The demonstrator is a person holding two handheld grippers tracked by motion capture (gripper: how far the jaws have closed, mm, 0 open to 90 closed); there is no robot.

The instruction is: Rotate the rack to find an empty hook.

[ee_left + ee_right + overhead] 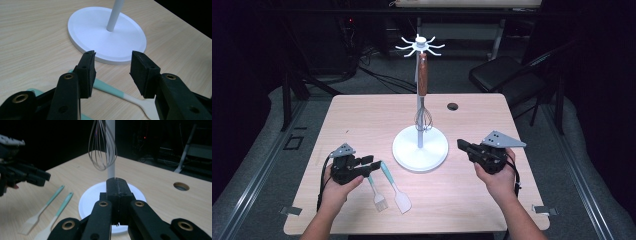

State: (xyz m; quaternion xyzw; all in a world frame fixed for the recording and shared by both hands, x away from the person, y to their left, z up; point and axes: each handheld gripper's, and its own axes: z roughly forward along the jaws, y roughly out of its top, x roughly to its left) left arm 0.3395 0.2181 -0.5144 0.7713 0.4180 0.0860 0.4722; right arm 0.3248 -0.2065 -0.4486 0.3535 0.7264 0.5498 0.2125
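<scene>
My work here is hanging utensils on the white stand. The whisk is already up — it hangs by its brown handle from a hook at the stand's top, wire cage just beside the pole. Two pieces are left: the spatula and the brush, both with mint handles, lying flat on the counter just left of the stand's base, side by side.

My left tool sits over their handle ends, jaws apart with nothing between them yet; in the left gripper view the spatula's handle runs on the counter beneath the gap, the stand's base just beyond. My right tool hangs to the right of the base, jaws pressed together on nothing, pointing toward the pole.

So I judge one of three done — next is closing on the spatula and lifting it to a free hook.
</scene>
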